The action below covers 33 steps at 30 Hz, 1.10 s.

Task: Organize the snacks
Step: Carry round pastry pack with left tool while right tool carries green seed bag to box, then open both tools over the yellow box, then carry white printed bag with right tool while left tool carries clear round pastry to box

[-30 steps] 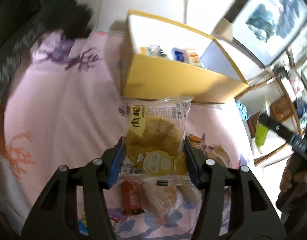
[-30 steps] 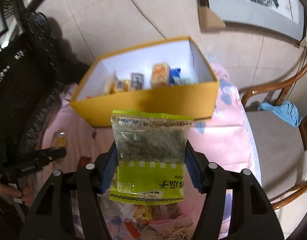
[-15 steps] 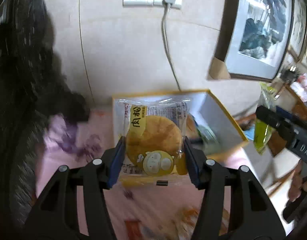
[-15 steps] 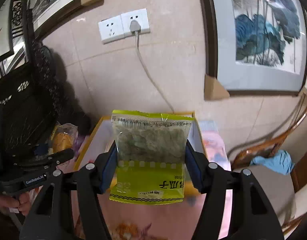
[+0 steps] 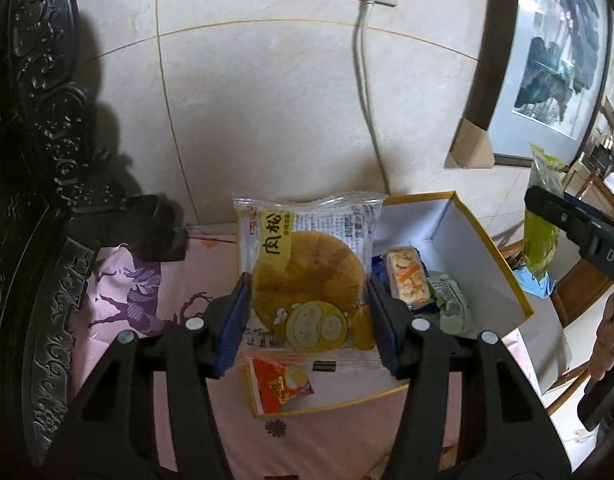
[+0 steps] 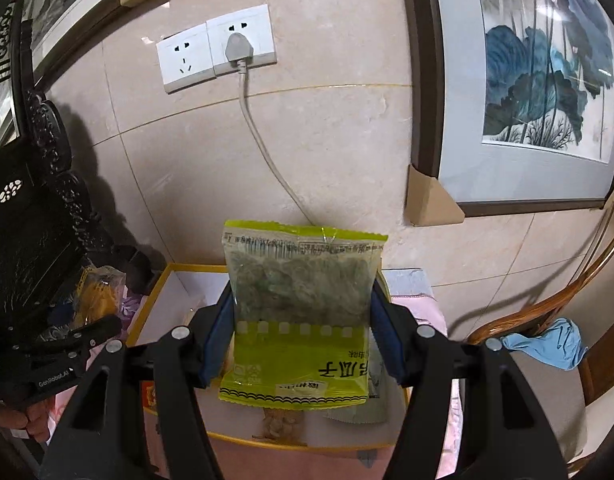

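Snack box (image 5: 487, 264), yellow-rimmed, sits at tabletop's wall edge, now right below both packs. Left gripper (image 5: 309, 320) clenched on pastry pack (image 5: 307, 280), right gripper (image 6: 303, 332) clenched on green seed bag (image 6: 299, 308); both carried up over it, drop likely next.

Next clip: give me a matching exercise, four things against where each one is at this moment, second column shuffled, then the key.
Things:
1. round cake packet
2. green seed packet
3. red wrapper
4. blue cloth

Places:
A. lying in the yellow box, at its near corner
B. clamped in the right tool
C. draped on the wooden chair
D. clamped in the left tool

Pairs: 1-D, 2-B, 3-A, 4-C
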{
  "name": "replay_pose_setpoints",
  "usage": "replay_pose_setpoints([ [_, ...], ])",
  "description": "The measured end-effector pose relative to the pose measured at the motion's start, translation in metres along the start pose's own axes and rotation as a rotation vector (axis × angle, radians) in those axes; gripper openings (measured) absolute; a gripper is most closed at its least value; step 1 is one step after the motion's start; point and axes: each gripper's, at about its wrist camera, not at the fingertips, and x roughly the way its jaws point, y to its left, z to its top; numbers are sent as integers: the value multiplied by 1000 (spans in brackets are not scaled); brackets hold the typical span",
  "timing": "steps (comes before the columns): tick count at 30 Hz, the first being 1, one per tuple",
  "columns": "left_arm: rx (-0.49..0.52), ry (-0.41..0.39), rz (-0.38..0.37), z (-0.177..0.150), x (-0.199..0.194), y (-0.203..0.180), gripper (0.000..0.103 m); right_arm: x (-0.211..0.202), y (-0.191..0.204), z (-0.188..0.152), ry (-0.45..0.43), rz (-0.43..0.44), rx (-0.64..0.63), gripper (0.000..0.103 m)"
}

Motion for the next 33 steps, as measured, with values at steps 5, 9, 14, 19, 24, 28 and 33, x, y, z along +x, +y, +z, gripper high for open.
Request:
replay_pose_setpoints([
  [5, 35, -53, -28, 8, -8, -3, 56, 5, 5, 7, -14, 30, -24, 63],
  [9, 55, -74, 1, 10, -12, -6, 101, 12, 15, 8, 17, -21, -135, 102],
  [14, 82, -71, 86, -21, -34, 7, 101, -19, 28, -22, 51, 60, -279, 102],
  [19, 46, 44, 153, -89, -55, 28, 101, -39, 50, -110, 236, 274, -348, 102],
  [24, -13, 213, 211, -156, -62, 46, 101, -13, 67, -202, 438, 346, -351, 102],
  [28, -79, 314, 178, -213, -76, 53, 101, 0, 78, -237, 504, 421, -299, 102],
  [33, -168, 385, 78, -258, -85, 53, 101, 9, 86, -243, 555, 375, -193, 45],
])
